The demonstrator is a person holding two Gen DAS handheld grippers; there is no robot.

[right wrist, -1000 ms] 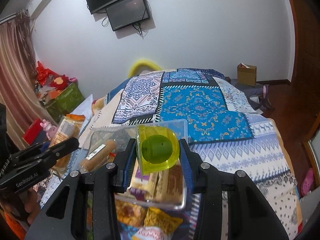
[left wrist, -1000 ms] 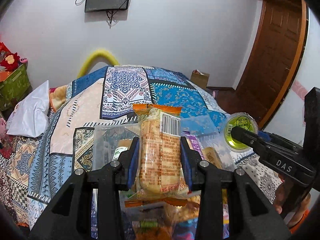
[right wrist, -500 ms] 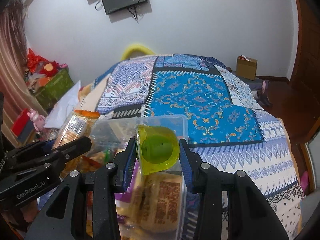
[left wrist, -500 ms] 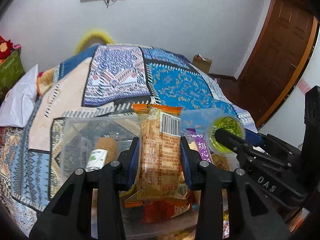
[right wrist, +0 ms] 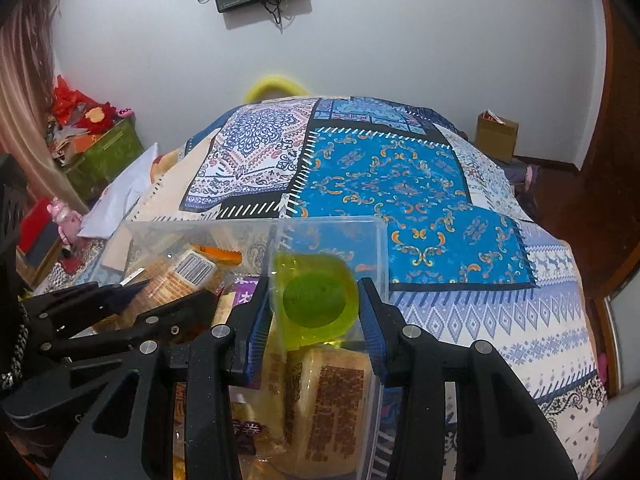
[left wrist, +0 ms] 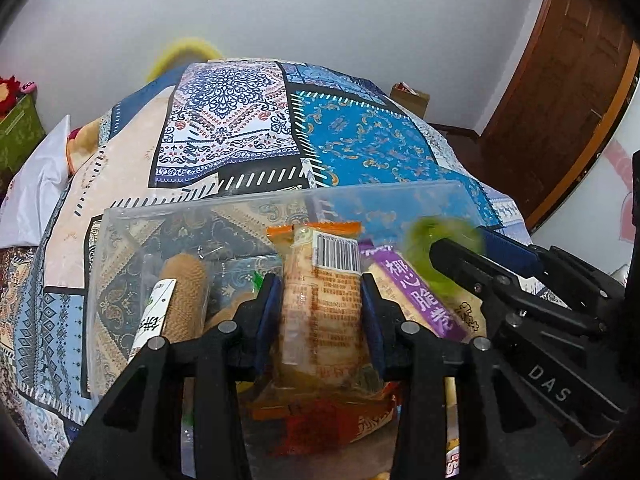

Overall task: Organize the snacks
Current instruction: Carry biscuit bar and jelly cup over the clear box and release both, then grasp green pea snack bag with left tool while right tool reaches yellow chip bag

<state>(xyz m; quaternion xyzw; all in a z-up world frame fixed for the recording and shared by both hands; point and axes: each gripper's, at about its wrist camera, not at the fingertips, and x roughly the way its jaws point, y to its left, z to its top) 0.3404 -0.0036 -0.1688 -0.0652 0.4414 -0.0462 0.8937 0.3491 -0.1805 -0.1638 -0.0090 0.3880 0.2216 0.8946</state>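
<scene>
My left gripper point(left wrist: 320, 304) is shut on an orange-topped cracker packet point(left wrist: 320, 300) with a barcode and holds it upright over the clear plastic box point(left wrist: 208, 210). My right gripper point(right wrist: 316, 312) is shut on a green jelly cup point(right wrist: 316, 300) over the right end of the box point(right wrist: 320, 224). In the left wrist view the cup point(left wrist: 420, 240) is blurred beside the right gripper's black fingers point(left wrist: 464, 264). The box holds a brown roll point(left wrist: 184, 288), a purple packet point(left wrist: 416, 296) and tan packets point(right wrist: 332, 396).
The box sits on a bed with a patchwork blue quilt point(right wrist: 384, 176). A white pillow point(left wrist: 32, 192) lies at the left. A green crate point(right wrist: 104, 156) with toys stands at the left, a cardboard box point(right wrist: 496, 136) and a wooden door point(left wrist: 560, 92) at the right.
Both grippers have come down and forward over the box, with their snacks still held. The box now fills more of both views and the jelly cup has dropped closer to the packets.
</scene>
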